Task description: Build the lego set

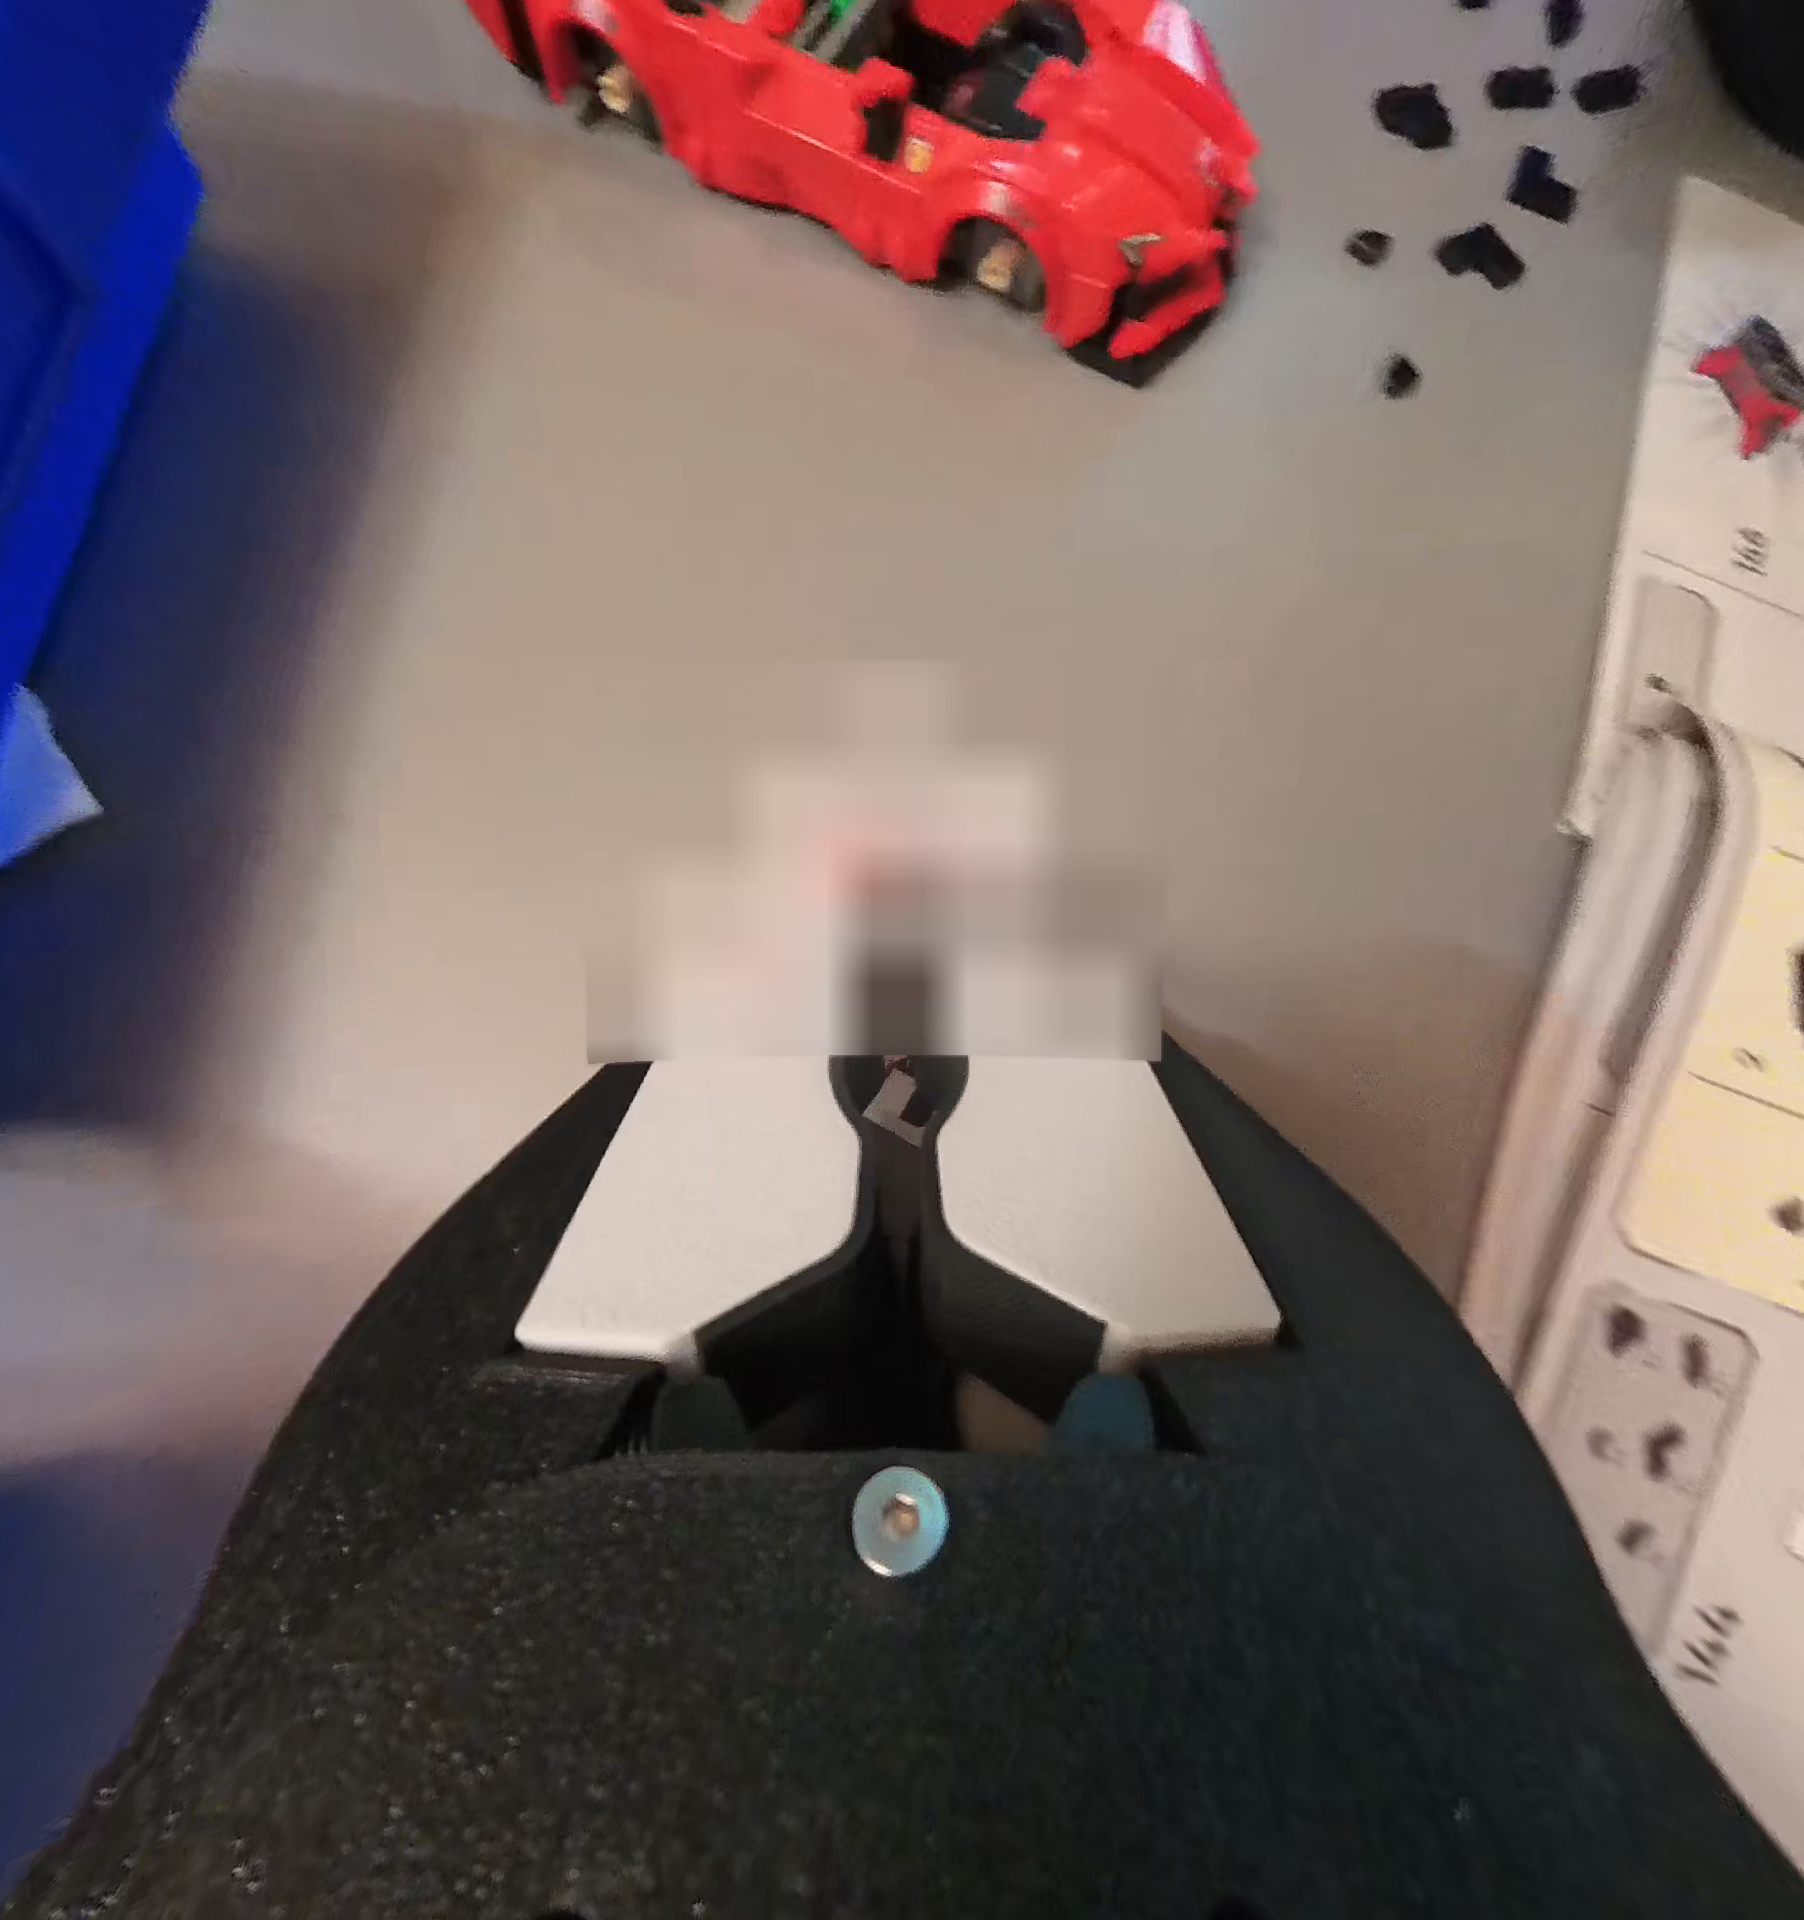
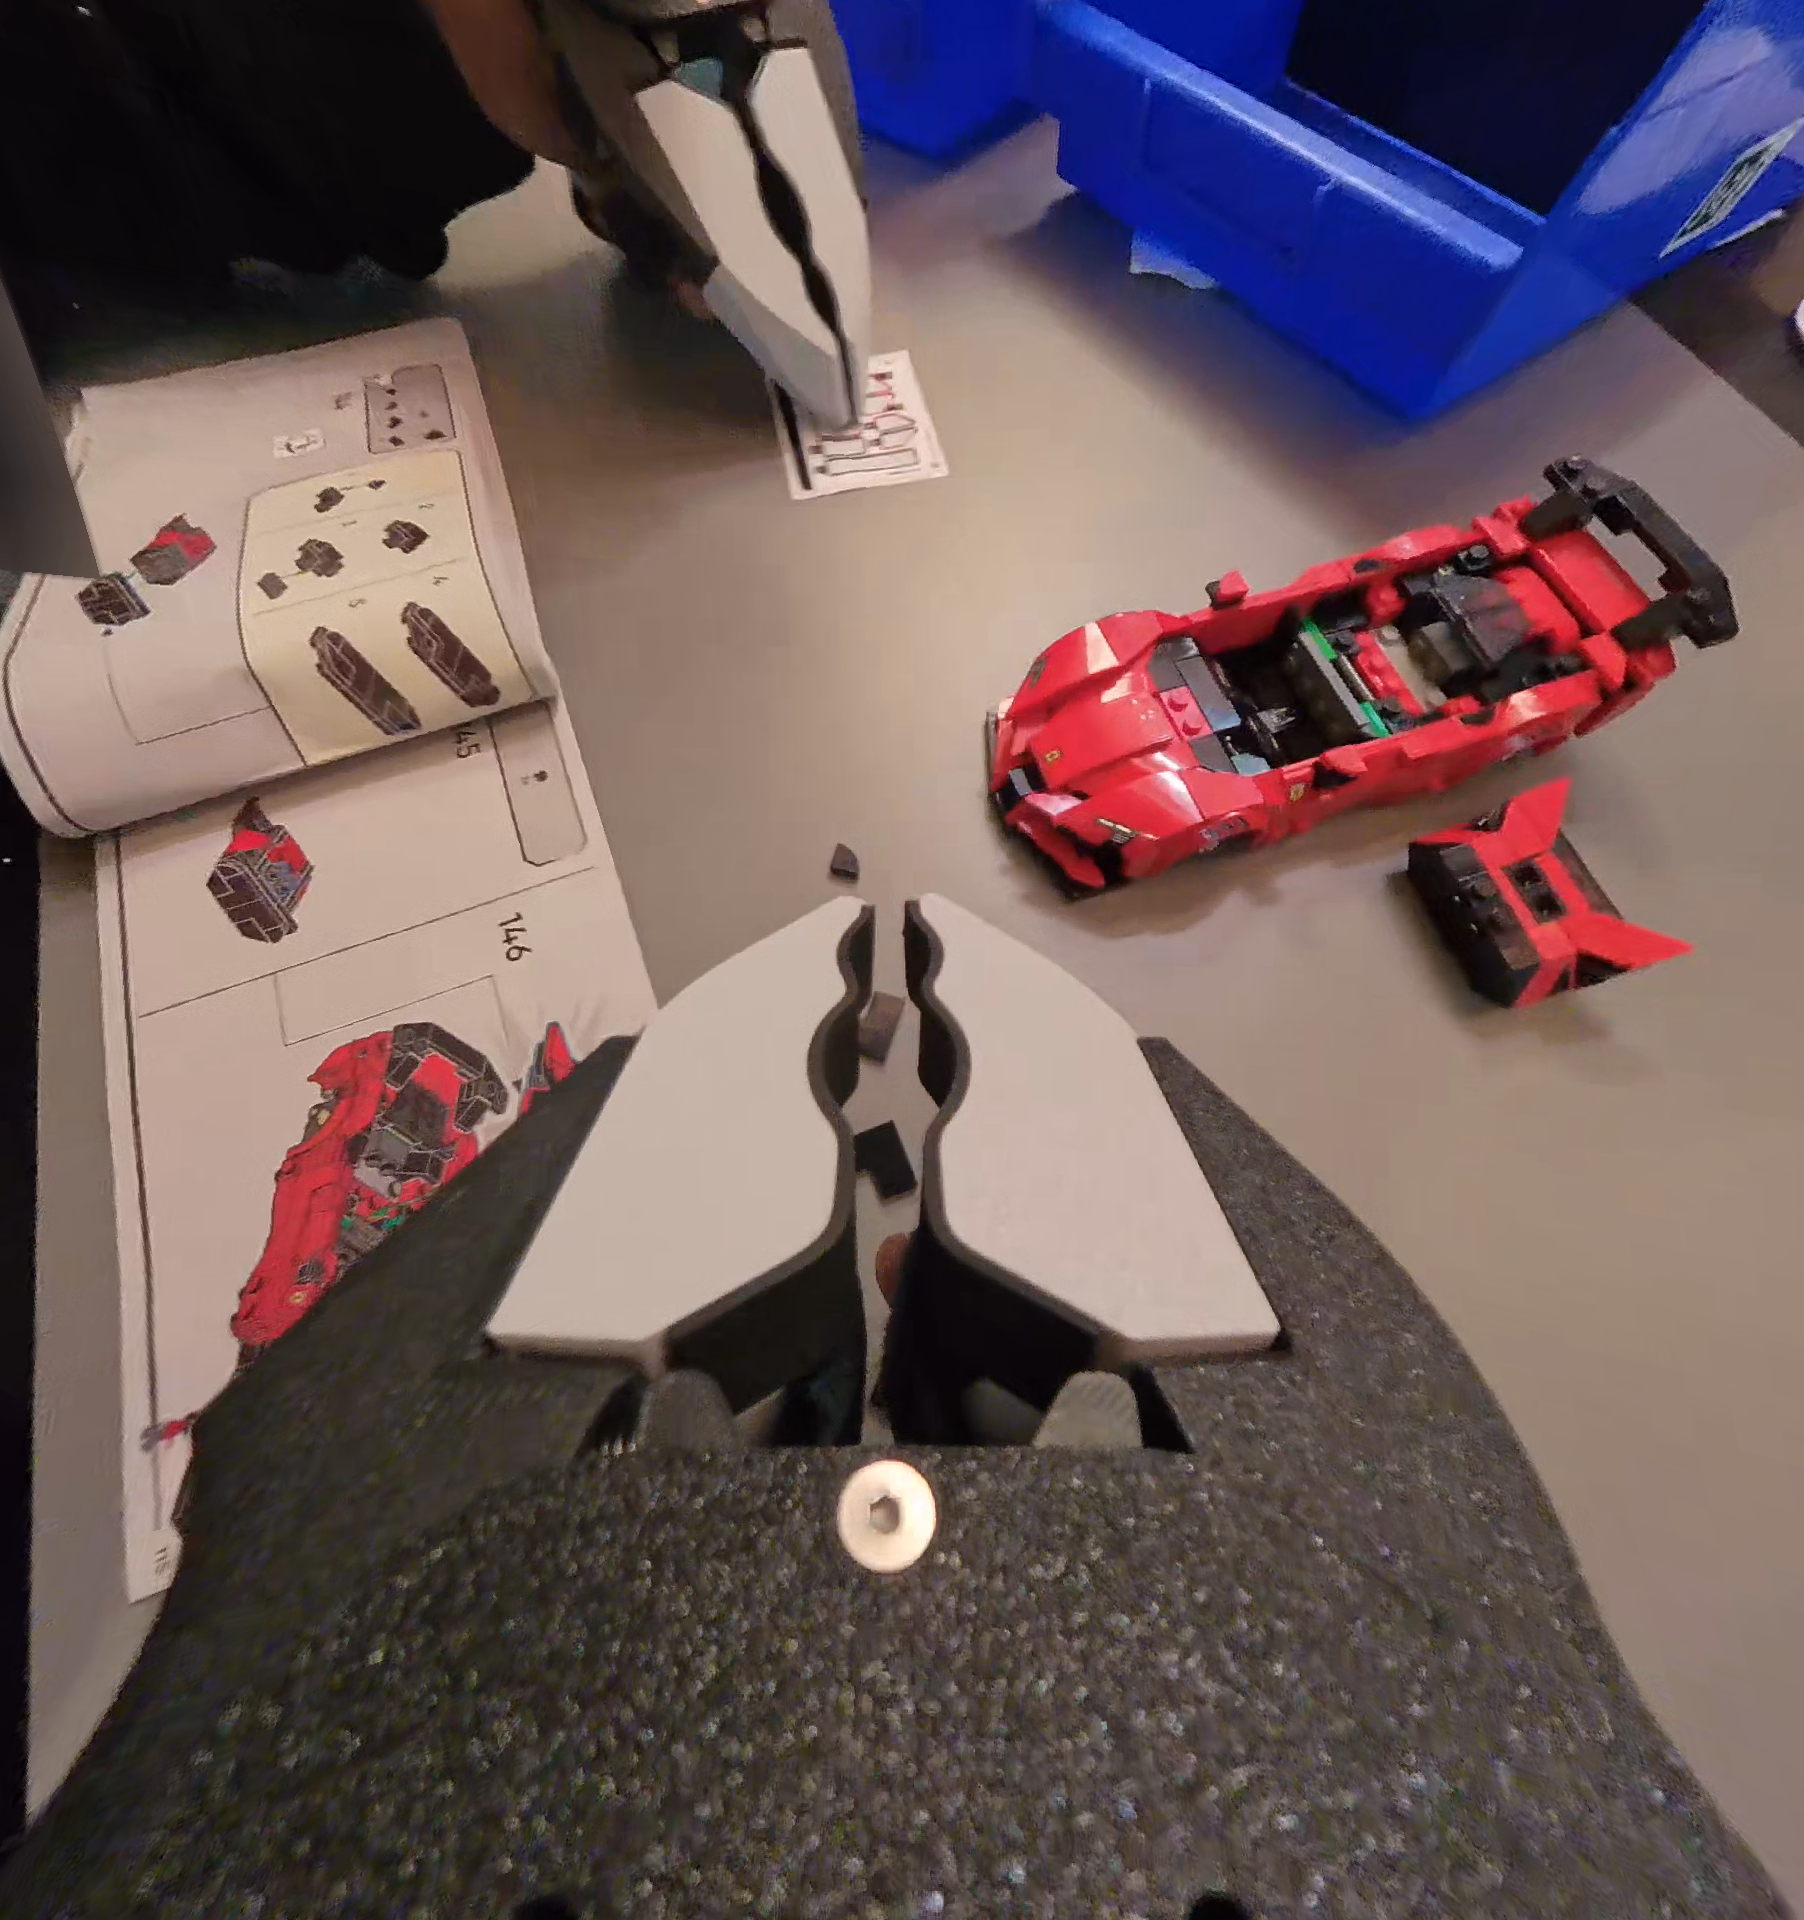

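On grey table [image 2: 1293, 1299], blue bin [image 2: 1345, 208].

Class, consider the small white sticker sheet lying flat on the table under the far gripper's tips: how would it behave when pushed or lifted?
The sticker sheet looks paper-thin, so it is probably floppy and very light. Flat on the smooth table, it would likely slide rather than lift.

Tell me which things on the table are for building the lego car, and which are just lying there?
For the build:
red car
loose red and black section
small dark pieces
open instruction booklet
sticker sheet under the left gripper
right gripper

Just lying about:
blue bin
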Demonstrator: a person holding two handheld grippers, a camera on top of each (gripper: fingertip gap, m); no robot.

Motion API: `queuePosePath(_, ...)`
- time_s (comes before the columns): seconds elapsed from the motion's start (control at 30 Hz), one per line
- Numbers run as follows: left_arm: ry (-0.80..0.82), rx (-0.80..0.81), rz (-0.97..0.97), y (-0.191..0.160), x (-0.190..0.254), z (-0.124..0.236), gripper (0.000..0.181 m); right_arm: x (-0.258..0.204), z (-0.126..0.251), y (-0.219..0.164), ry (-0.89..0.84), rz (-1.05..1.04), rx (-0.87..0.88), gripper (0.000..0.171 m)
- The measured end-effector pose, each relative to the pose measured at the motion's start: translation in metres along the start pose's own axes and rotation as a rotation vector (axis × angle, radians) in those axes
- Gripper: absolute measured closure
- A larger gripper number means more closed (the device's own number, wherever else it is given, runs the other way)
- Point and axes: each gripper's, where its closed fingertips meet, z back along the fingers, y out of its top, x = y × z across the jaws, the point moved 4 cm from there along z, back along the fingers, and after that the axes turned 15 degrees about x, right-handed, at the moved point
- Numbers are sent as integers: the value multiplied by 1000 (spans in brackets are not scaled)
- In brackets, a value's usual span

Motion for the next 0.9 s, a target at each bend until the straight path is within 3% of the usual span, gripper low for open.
queuePosePath(0.13, 43, -18, -11, 8, -27, -8, 181, 2, 2, 2, 22, 1, 102, 166)
queuePosePath(0.23, 129, 23, -71, 13, -34, -8, 171, 2, 9, 11, 51, -5, 299, 168)
queuePosePath(0.4, 179, 436, -220, 54, -18, 17, 166, -7, 24, 29, 158, 11, 616, 159)
queuePosePath(0.53, 64, 599, -95, 59, -12, 29, 172, -5, 36, 41, 137, 56, 797, 148)
queuePosePath(0.63, 43, 582, -93, 52, -15, 32, 174, 3, 43, 46, 71, 9, 884, 126)
queuePosePath(0.9, -12, 493, -203, 46, -2, 24, 158, 19, 43, 38, 12, -86, 849, 132)
